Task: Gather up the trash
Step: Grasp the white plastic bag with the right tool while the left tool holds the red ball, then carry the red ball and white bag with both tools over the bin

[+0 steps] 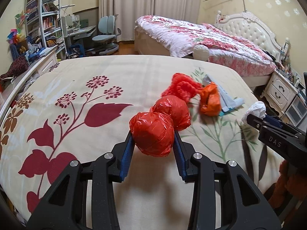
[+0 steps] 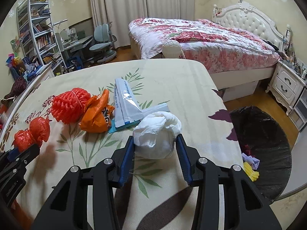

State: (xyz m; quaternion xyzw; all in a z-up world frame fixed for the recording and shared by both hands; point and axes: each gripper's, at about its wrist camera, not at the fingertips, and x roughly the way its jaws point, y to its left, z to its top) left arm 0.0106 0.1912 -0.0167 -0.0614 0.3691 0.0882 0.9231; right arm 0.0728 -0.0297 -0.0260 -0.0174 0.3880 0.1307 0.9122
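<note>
Trash bin (image 2: pixel 268 134) partly hidden behind the bed (image 2: pixel 172 80).

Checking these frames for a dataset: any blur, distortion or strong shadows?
Left wrist view: fisheye bends the bed edge; the orange bag looks slightly smeared. Right wrist view: dark corner vignetting, a soft shadow beneath the white wad, bin stretched at the edge.

text: "DAS" | on: right gripper (image 1: pixel 249 117) — side of body

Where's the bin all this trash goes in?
In the right wrist view, the black-lined bin stands on the floor at the right, beside the bed's edge, near the bedside cabinet.
</note>
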